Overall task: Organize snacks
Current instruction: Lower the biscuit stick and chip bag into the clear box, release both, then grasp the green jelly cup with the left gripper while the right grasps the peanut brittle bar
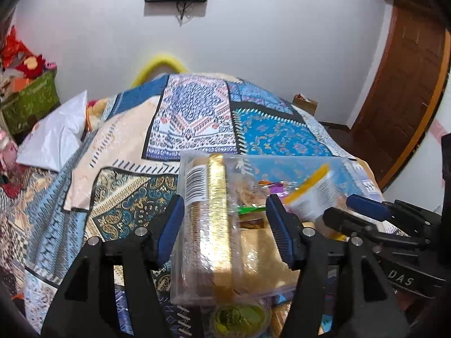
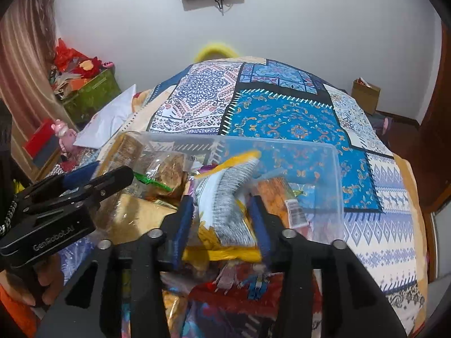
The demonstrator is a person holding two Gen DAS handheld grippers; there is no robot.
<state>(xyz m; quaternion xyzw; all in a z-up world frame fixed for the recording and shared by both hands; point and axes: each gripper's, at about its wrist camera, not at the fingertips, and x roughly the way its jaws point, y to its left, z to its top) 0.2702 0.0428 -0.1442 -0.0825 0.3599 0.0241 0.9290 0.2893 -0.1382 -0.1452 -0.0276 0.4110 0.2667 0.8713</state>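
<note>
A: Left gripper [image 1: 225, 225] spread around the clear cookie pack [image 1: 208, 225], over the bin [image 2: 324, 152]?
B: Pads apart. Right gripper [image 2: 222, 225] (blurred) straddles the white-yellow packet [image 2: 222, 214]; contact unclear.

A: Left gripper [image 1: 225, 225]?
B: Black angular plastic frame, two fingers [image 1: 169, 231] faced with ribbed blue pads, round silver screw heads on the knuckles.
A: Right gripper [image 2: 222, 225]?
B: Same build: black frame, blue pads, silver screws. From the left camera its side shows white letters "DAS".
A: Other markings?
B: From the right camera the left unit's body reads "GenRobot.AI" in pale letters; braided black-white cord beside it.
A: Clothing?
B: Orange sleeve [image 2: 14, 309], lower left.
</note>
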